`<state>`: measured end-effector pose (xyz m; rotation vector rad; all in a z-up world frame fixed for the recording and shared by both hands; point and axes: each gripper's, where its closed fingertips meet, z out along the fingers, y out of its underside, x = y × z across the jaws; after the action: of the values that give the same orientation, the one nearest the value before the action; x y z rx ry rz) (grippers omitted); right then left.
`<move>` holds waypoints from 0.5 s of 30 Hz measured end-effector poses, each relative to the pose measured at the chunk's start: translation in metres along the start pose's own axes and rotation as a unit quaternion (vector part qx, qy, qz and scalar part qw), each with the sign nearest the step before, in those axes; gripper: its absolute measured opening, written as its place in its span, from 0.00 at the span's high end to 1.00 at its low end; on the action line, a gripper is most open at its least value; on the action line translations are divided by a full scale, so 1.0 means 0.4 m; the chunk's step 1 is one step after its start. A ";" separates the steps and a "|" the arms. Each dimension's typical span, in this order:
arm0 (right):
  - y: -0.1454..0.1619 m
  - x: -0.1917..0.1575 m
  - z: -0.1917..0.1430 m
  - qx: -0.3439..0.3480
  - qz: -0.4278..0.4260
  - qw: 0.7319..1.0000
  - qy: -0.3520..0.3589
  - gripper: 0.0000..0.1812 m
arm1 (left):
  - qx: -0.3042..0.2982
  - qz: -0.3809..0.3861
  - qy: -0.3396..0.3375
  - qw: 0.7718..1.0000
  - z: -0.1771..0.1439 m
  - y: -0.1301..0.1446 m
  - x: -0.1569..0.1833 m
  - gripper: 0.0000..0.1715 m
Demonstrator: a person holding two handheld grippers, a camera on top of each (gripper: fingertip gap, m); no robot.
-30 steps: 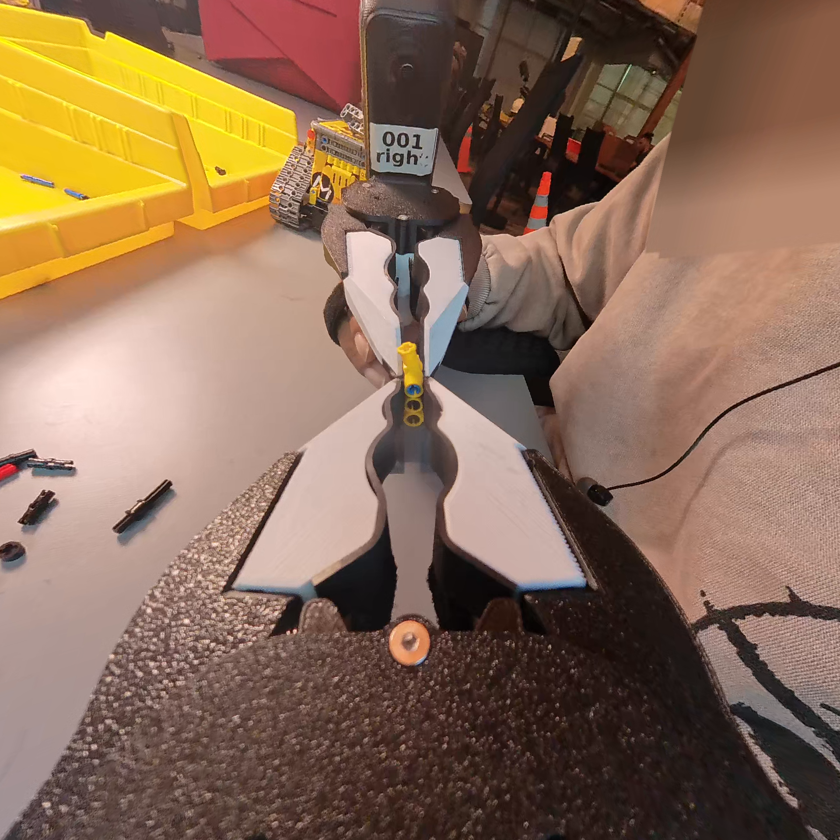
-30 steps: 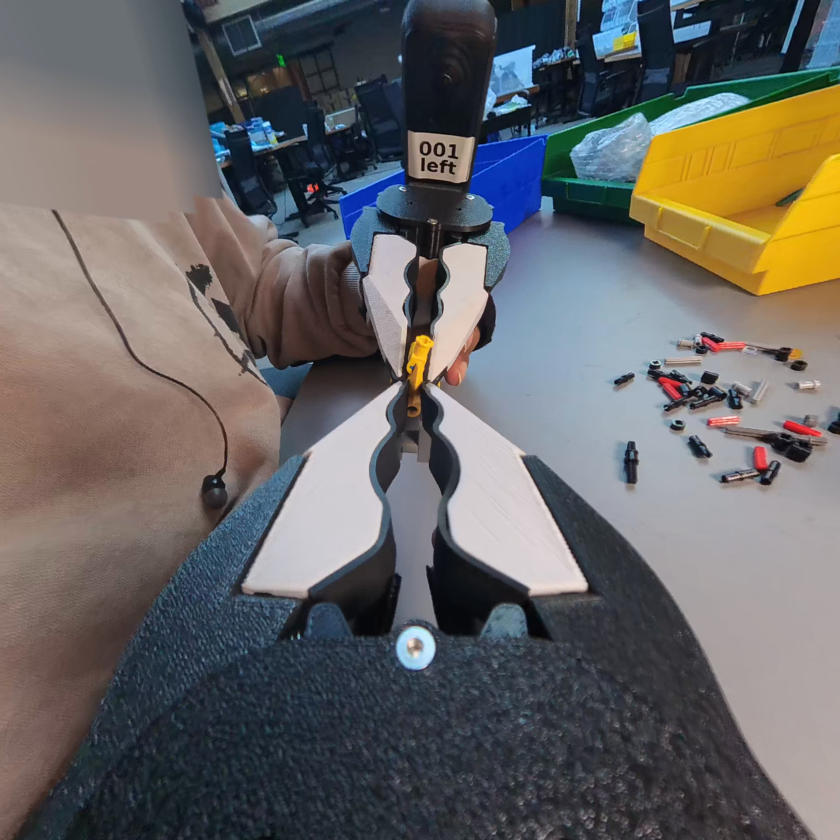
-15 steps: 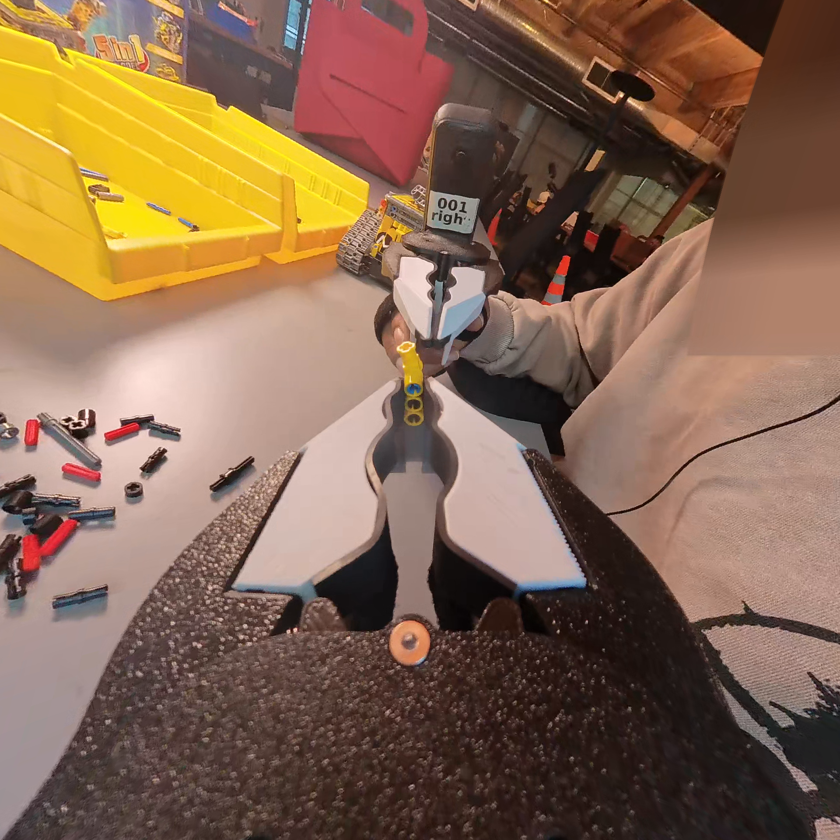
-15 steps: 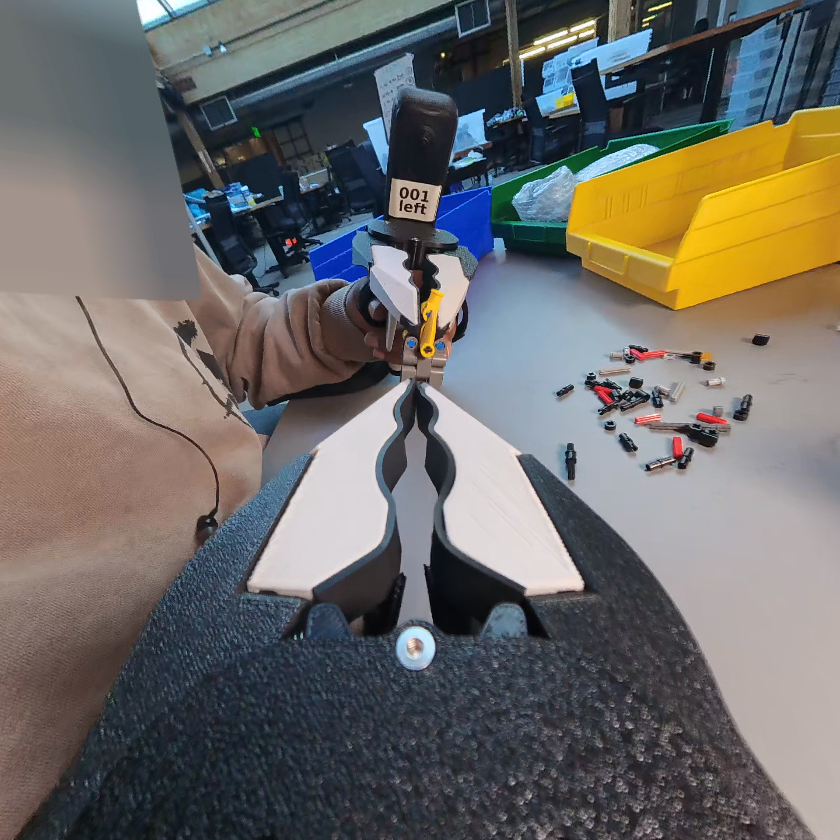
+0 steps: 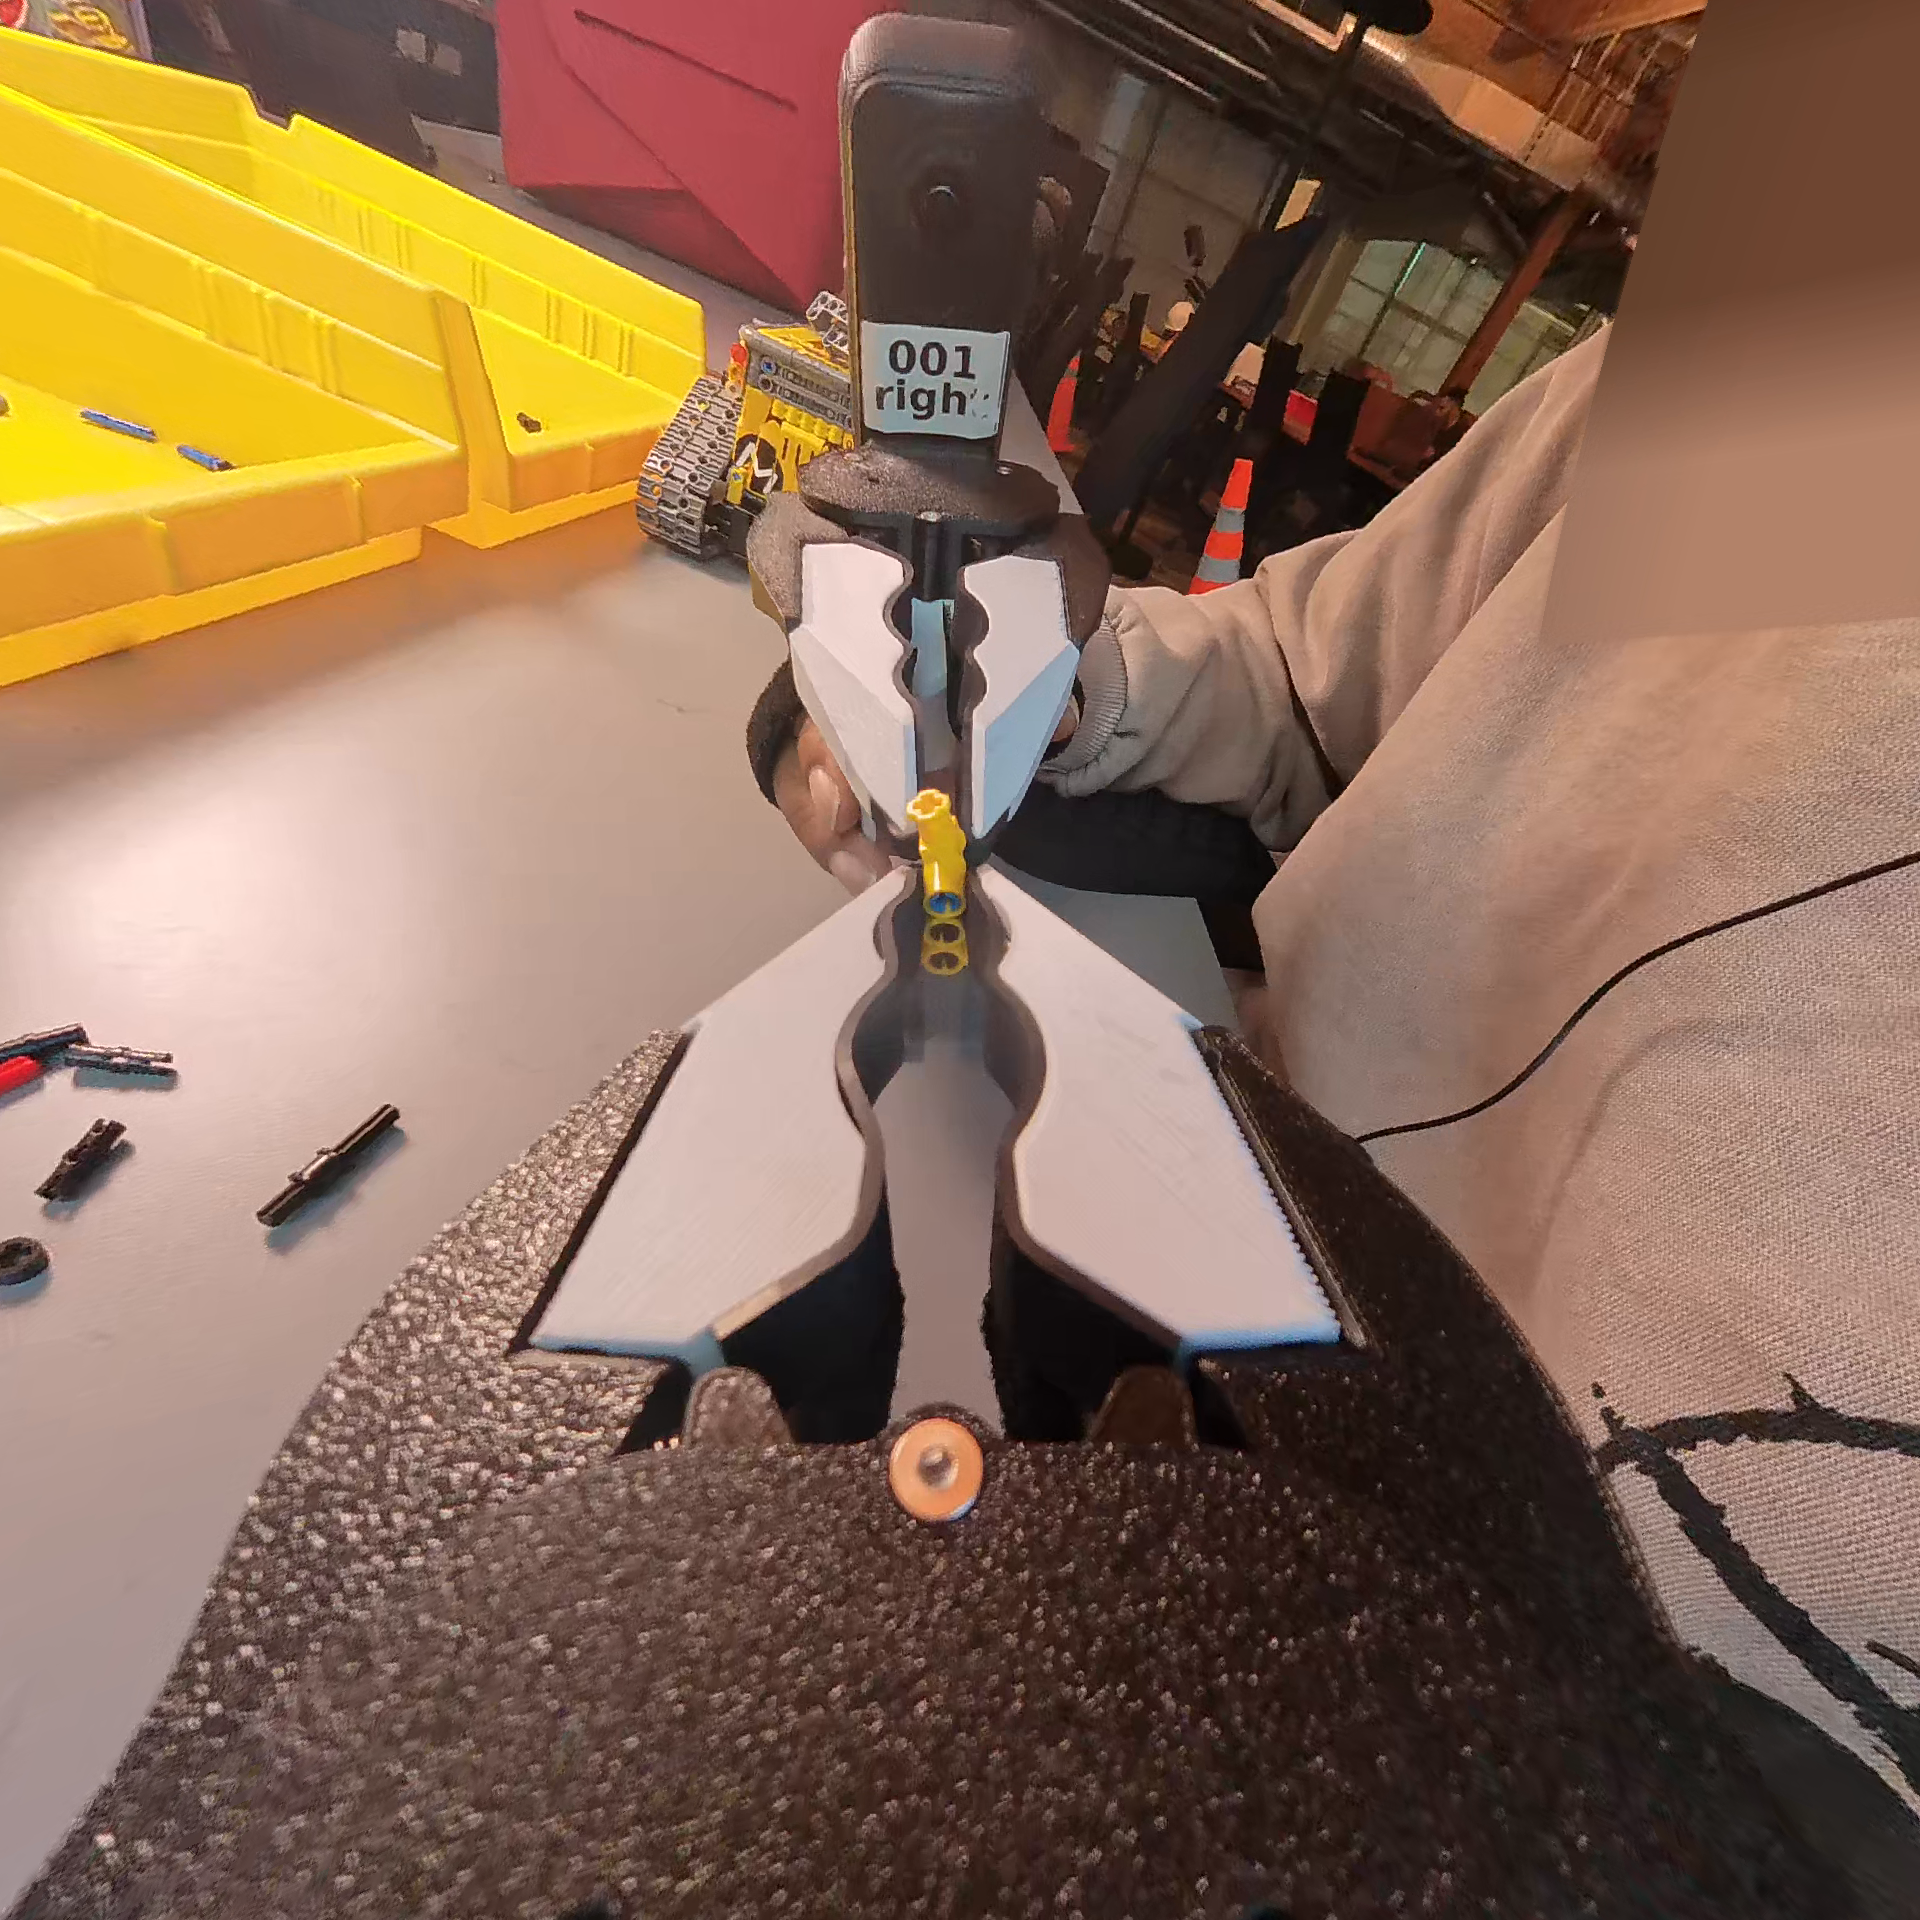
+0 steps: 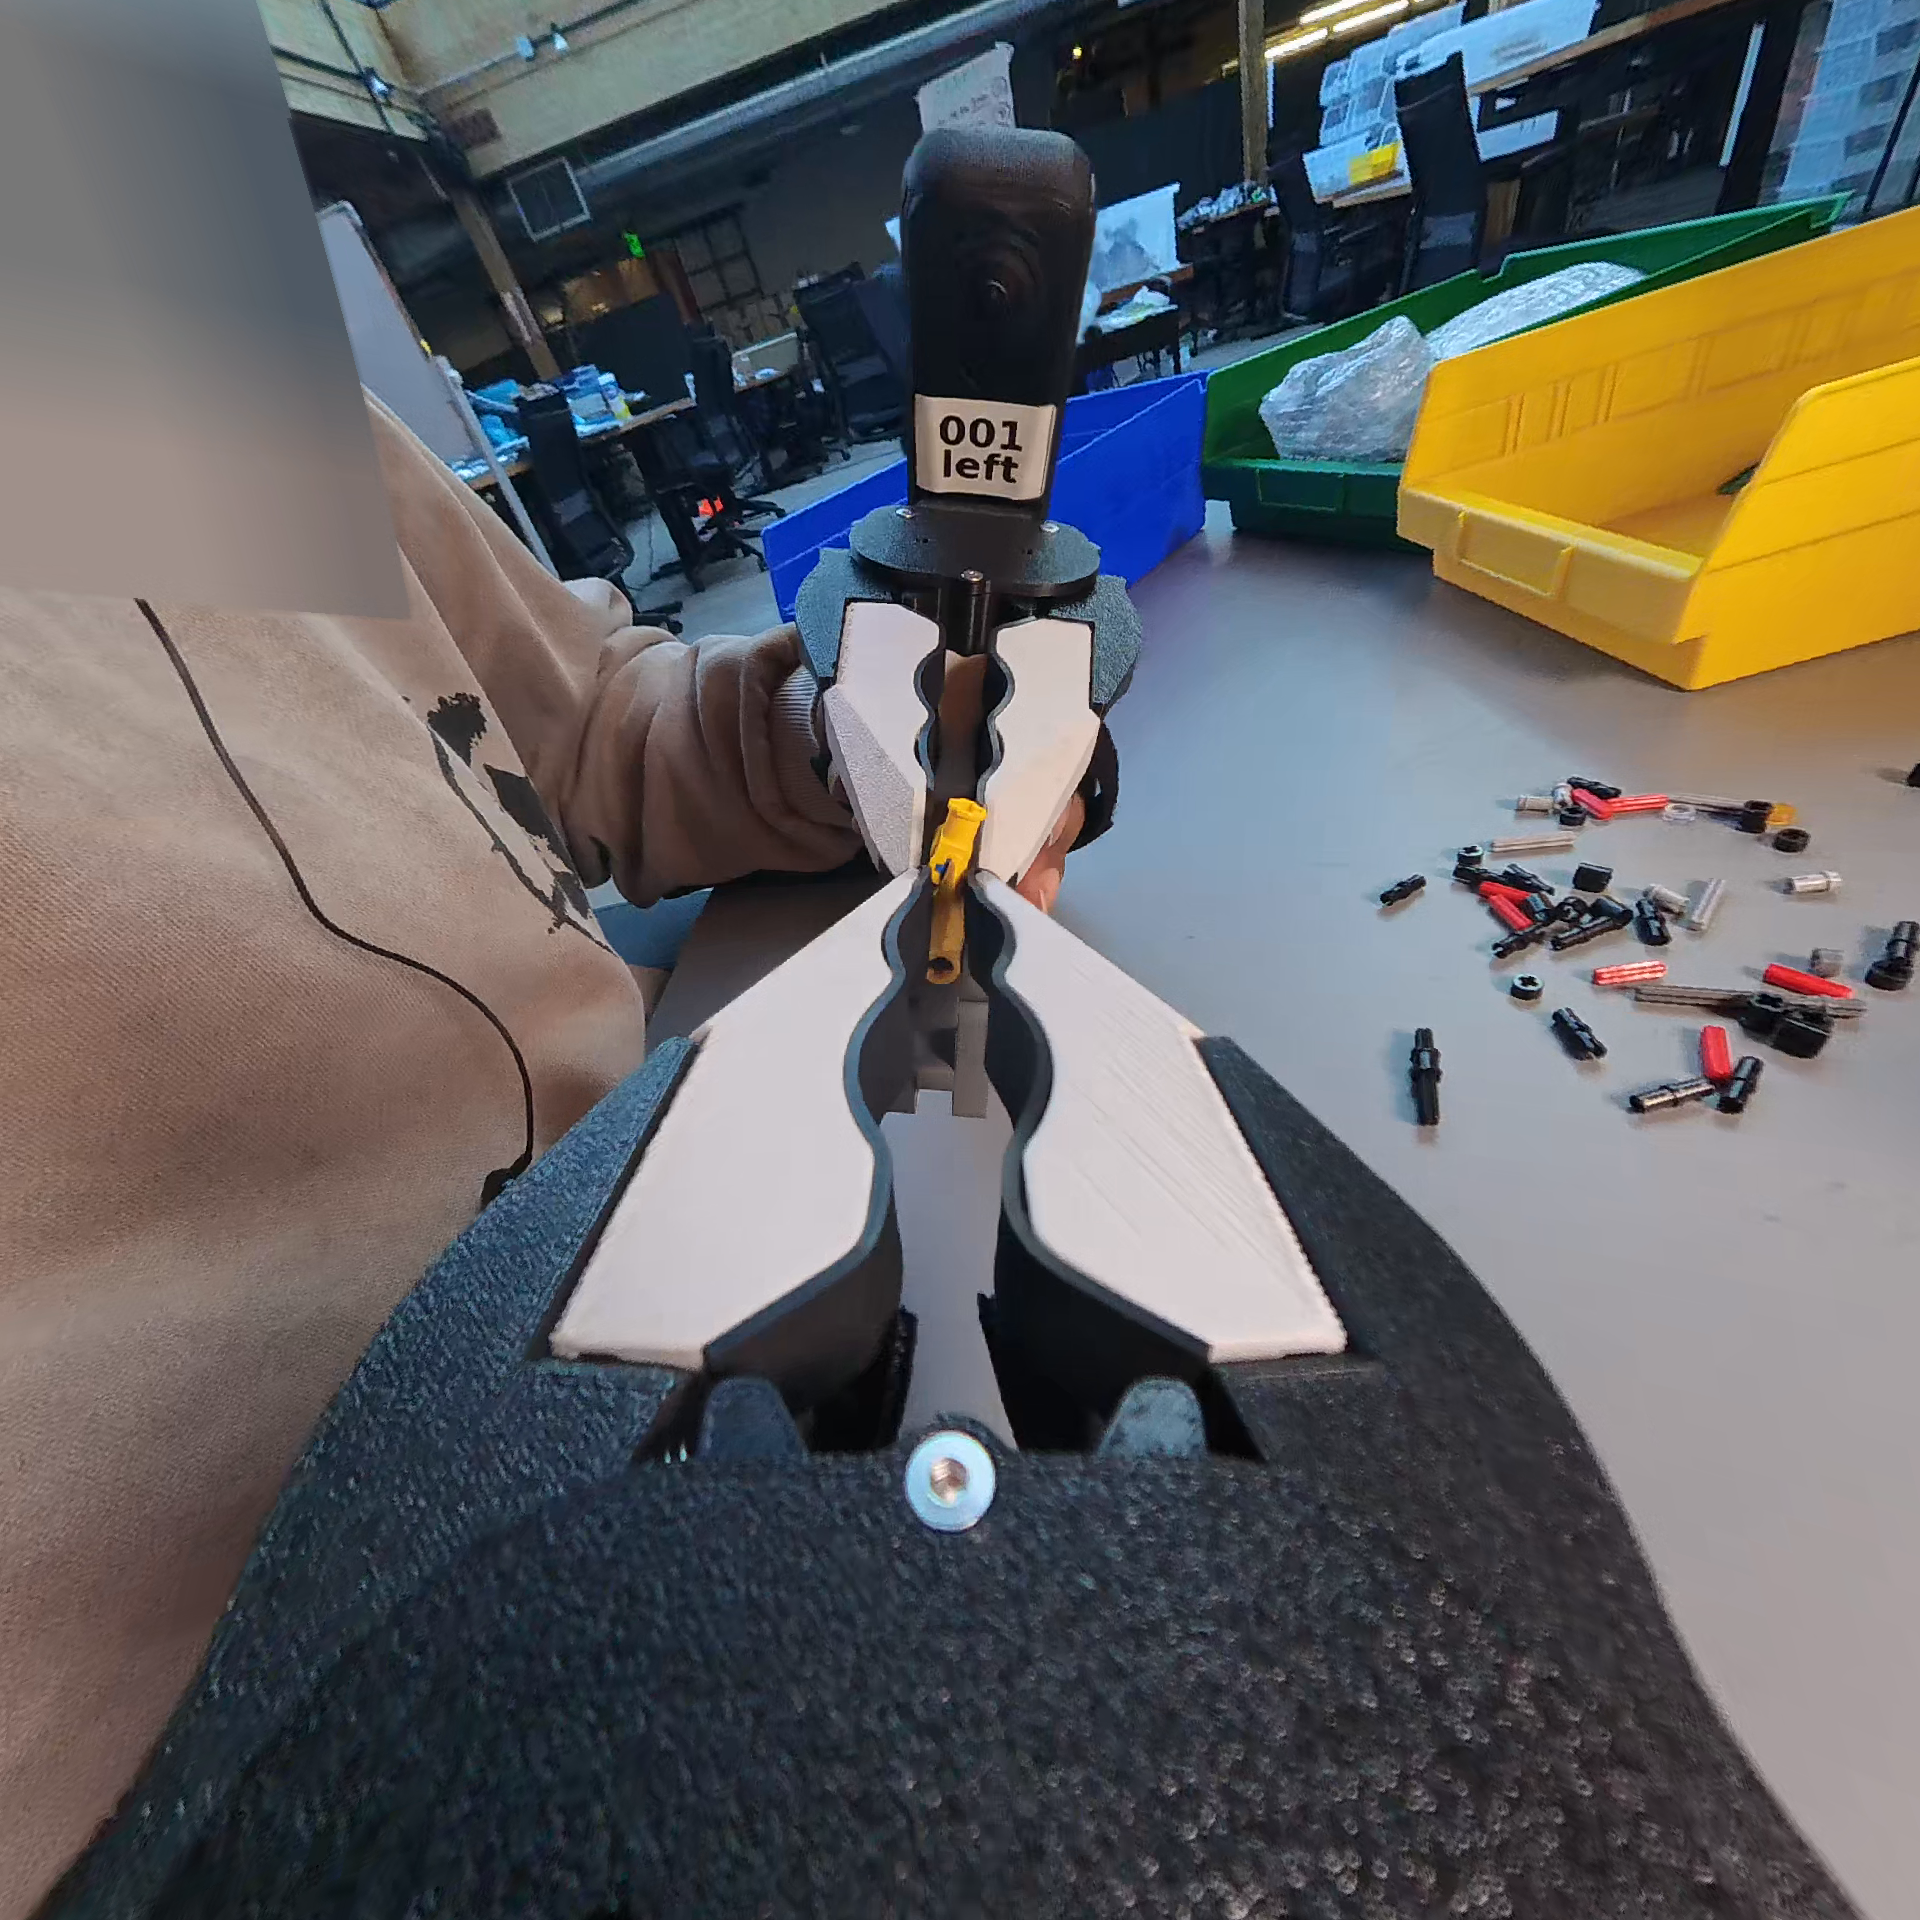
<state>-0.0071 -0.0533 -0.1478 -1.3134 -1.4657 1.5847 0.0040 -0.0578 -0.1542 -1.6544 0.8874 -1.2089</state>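
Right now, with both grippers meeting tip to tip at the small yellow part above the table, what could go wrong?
1. The left gripper pinches the yellow part only at its fingertips. A push from the right gripper could twist it loose.

2. If it drops, it may fall on the grey table or into the person's lap, and among the loose pins it would be hard to find.

3. The two grippers' tips nearly touch, so they could collide.
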 end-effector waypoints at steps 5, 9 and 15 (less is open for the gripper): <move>-0.004 -0.008 -0.003 0.000 0.003 1.000 -0.013 0.99 | 0.004 0.000 0.006 1.000 0.001 -0.005 0.008 0.96; -0.015 -0.007 -0.009 0.014 0.015 1.000 -0.018 0.99 | 0.008 0.001 0.001 1.000 -0.005 -0.011 0.007 0.96; -0.011 -0.004 -0.003 0.012 0.009 1.000 -0.010 0.98 | 0.000 0.006 -0.004 1.000 -0.009 -0.008 0.005 0.96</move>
<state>-0.0064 -0.0534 -0.1429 -1.3037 -1.4454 1.6258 0.0013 -0.0592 -0.1501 -1.6517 0.8907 -1.1936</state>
